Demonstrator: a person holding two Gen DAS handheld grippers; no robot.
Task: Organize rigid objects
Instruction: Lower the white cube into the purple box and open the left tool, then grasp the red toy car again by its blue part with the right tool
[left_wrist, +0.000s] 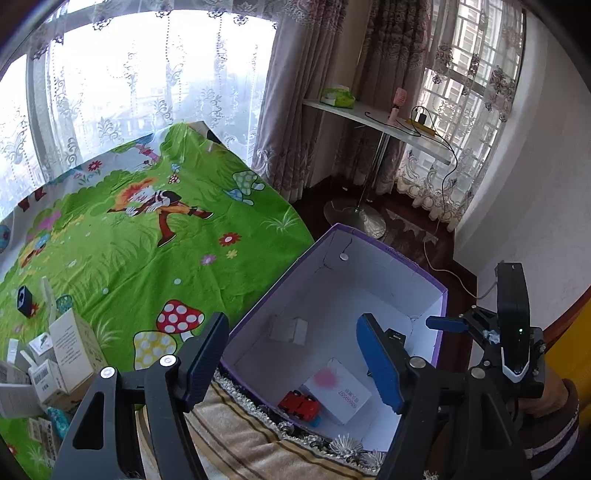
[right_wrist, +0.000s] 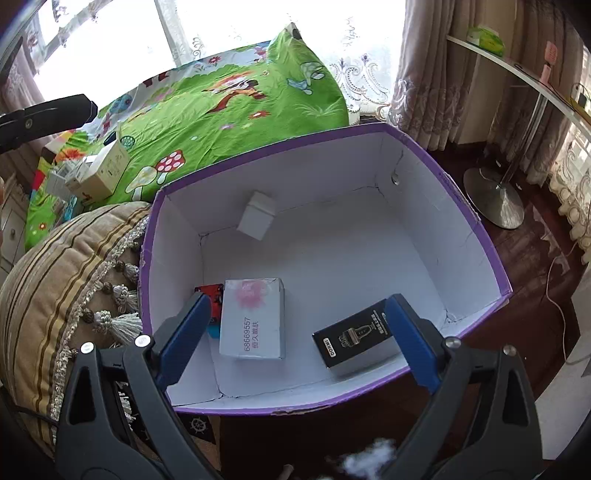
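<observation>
A purple box with white inside (right_wrist: 491, 240) (left_wrist: 439, 291) stands open on the floor. In it lie a white carton with pink print (right_wrist: 253, 321) (left_wrist: 340, 387), a red toy car (right_wrist: 211, 295) (left_wrist: 299, 404), a small white cube box (right_wrist: 256, 216) (left_wrist: 290, 330) and a black DORMI box (right_wrist: 354, 338). My right gripper (right_wrist: 295, 341) is open above the box, empty, the black box just beside its right finger. My left gripper (left_wrist: 293, 363) is open and empty over the box's near left edge. The right gripper (left_wrist: 417, 345) shows in the left wrist view.
A bed with a green cartoon sheet (left_wrist: 147, 229) (right_wrist: 229, 103) carries several small cartons (left_wrist: 62, 354) (right_wrist: 99, 170) and a black cube (left_wrist: 25, 301). A striped tasselled cushion (right_wrist: 66, 288) (left_wrist: 236, 439) lies beside the box. A side table with a metal base (right_wrist: 495, 195) (left_wrist: 354, 214) stands near the curtains.
</observation>
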